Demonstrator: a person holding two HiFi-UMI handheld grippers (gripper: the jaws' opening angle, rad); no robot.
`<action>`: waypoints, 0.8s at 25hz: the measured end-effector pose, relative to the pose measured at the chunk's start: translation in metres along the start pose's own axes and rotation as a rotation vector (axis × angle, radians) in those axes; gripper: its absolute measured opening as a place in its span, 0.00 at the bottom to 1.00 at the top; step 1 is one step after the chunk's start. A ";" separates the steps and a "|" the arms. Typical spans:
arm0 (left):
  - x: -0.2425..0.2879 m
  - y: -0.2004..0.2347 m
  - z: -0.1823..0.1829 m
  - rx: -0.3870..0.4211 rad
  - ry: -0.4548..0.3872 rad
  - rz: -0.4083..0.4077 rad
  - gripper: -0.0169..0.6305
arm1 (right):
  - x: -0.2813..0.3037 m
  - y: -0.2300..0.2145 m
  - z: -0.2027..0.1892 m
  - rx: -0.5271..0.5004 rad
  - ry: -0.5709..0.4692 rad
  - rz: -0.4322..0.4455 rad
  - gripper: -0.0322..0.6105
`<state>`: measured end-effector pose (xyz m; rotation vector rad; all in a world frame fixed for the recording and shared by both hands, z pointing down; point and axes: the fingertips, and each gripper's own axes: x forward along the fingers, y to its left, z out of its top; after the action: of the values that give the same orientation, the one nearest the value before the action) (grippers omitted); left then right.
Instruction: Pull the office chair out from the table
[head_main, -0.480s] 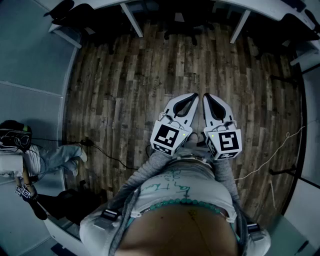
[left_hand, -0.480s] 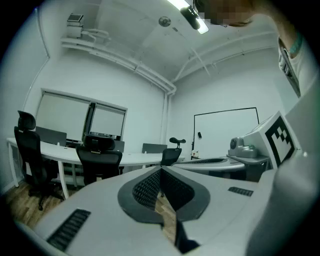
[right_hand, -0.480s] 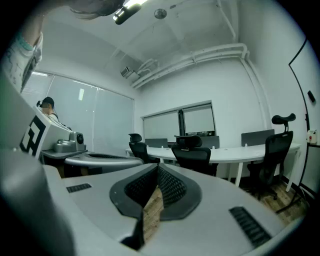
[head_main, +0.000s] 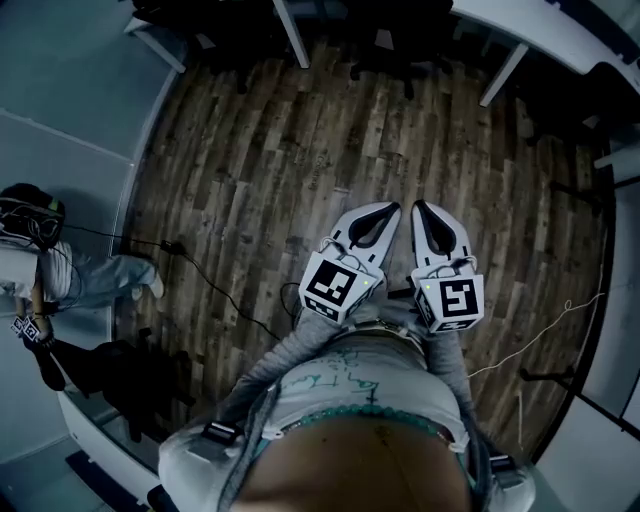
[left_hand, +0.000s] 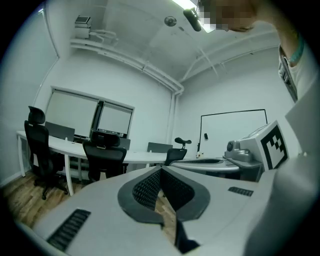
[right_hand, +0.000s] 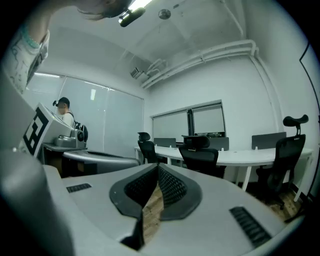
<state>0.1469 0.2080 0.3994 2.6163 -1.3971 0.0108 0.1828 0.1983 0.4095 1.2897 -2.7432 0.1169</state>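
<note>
Tongs were both clenched on nothing: left tongs (head_main: 388, 210) and right tongs (head_main: 422, 208) side by side, well short of the table (right_hand: 250, 157). The office chair (right_hand: 201, 156) sat pushed in at the table's near edge. My call was: close in, open wide, grip backrest, pull straight.

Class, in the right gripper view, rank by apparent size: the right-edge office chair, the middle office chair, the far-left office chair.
1. right-edge office chair
2. middle office chair
3. far-left office chair
Nearness to the camera may explain the order; real sizes could match.
</note>
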 end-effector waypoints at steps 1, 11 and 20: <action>-0.001 0.001 0.000 -0.002 0.000 0.013 0.04 | 0.001 0.001 0.000 -0.009 0.005 0.017 0.08; -0.001 0.031 0.003 -0.010 0.003 0.078 0.04 | 0.029 0.005 0.005 0.010 0.004 0.087 0.08; 0.040 0.089 0.023 -0.038 -0.022 0.004 0.04 | 0.089 -0.009 0.021 -0.027 -0.007 0.046 0.08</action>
<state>0.0943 0.1230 0.3932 2.5906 -1.3954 -0.0440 0.1324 0.1224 0.4007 1.2226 -2.7711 0.0791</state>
